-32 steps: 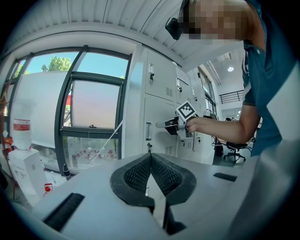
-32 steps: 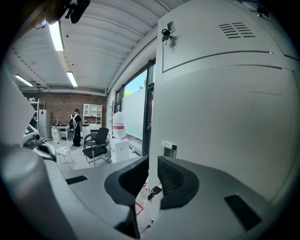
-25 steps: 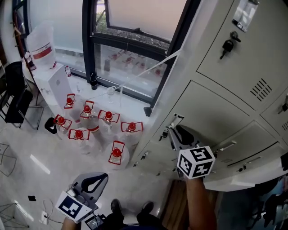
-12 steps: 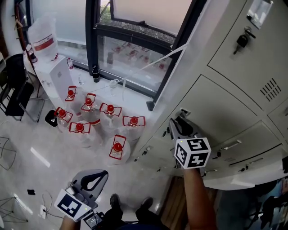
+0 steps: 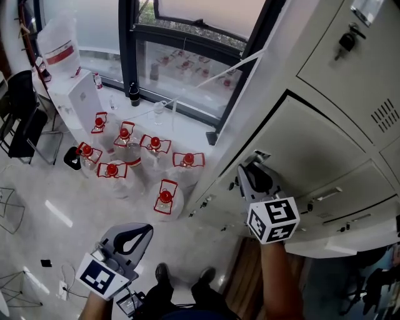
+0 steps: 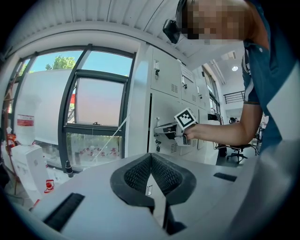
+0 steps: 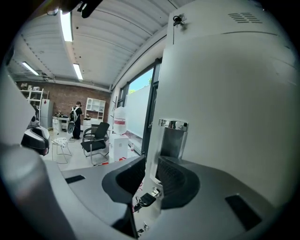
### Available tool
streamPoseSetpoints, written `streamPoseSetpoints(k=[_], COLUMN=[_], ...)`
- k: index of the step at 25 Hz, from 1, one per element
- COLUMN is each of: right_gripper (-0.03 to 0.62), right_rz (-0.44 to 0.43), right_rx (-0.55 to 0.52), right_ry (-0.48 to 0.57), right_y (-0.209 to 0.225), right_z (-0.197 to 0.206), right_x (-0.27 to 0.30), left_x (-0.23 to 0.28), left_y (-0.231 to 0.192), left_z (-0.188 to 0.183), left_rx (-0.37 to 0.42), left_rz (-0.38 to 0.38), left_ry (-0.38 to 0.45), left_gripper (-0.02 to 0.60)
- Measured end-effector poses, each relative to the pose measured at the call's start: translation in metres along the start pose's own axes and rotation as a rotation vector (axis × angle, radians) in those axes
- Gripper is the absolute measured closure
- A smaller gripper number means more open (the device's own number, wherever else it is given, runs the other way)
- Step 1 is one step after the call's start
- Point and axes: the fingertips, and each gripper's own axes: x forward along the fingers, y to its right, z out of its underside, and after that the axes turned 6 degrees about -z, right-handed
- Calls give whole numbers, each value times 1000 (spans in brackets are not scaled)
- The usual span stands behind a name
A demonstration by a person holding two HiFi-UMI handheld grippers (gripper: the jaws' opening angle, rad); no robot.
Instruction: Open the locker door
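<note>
Locker door [image 5: 315, 159] smooth pale metal, ajar, dark gap along top edge. Right gripper [image 5: 250, 172] clamped on its free edge, beside shiny handle recess [image 7: 172, 140]. Left gripper [image 5: 128, 240] low, ribbed pads together, empty. Open floor [image 5: 56, 187] on left; red-capped bottles [image 5: 156, 145] well apart from door

No text can be read anywhere: the red label [image 5: 60, 55] on the white drum [image 5: 55, 34] and the locker tag [image 5: 367, 9] are too blurred

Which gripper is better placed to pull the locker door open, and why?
Right: the right gripper is clamped on the locker door edge; the left gripper hangs shut, far from it.
</note>
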Motion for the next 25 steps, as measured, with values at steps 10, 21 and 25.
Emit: streamPoseSetpoints(k=[10,21,25], right_gripper=[491,490,518], right_rz=[-60,-25,63], right_rx=[70,117,162], right_ry=[33,28,49], right_y=[-46,-66,-61], right_z=[14,37,43], right_x=[-65,-134,-157], left_x=[19,29,24], left_y=[14,43,51], left_z=[2,-13,-19], left_rx=[30,82,97], left_rz=[68,165,186], left_ry=[-14,17,33], left_gripper=[565,565,565])
